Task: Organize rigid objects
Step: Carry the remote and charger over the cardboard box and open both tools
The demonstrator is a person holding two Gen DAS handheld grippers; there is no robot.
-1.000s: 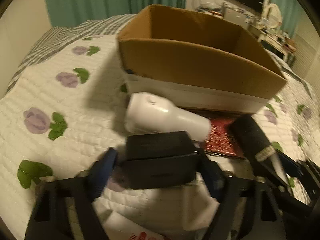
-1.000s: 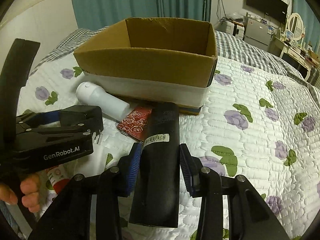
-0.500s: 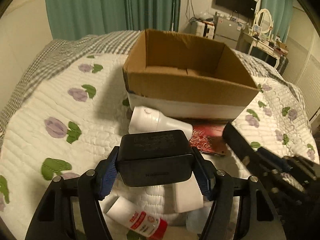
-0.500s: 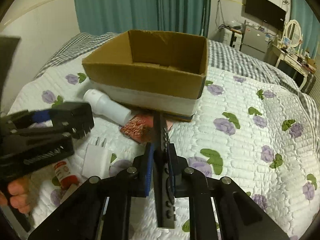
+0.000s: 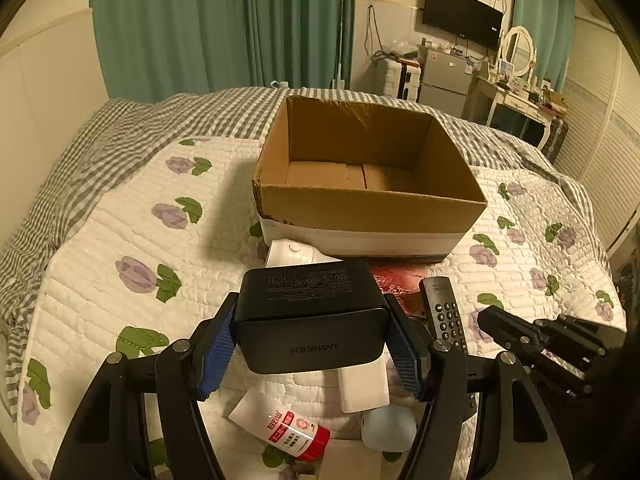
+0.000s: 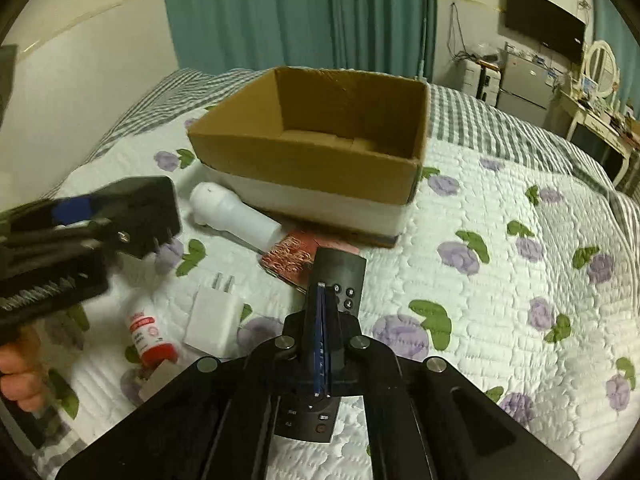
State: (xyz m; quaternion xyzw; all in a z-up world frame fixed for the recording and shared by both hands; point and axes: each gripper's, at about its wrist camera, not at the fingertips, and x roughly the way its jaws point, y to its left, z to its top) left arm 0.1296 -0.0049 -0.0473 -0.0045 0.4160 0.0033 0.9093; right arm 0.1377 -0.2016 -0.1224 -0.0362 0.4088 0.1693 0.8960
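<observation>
Item 1. Black adapter [image 5: 312, 320]: rigid matte plastic block, rounded edges, printed markings. Held across its width between the blue ribbed pads of the left gripper [image 5: 312, 344], raised clear of the bed; a second ago it sat low by the white cylinder. Judged ready for carrying to the box at 12 o'clock.

Item 2. Remote [image 6: 334, 280]: long flat black slab with rubber keys. Now lying loose on the quilt under the right gripper [image 6: 321, 340], whose fingers have come together, empty; a second ago they straddled it. Judged released, still to be boxed.

Item 3. Cardboard box [image 5: 372, 208]: open, corrugated, white-banded base, nothing seen inside.

Item 4. On the quilted floral bedspread [image 6: 500, 280]: smooth white cylinder [image 6: 232, 212] at 10 o'clock, white plug charger [image 6: 214, 316], red-capped tube [image 6: 148, 336], red patterned packet [image 6: 292, 258].
</observation>
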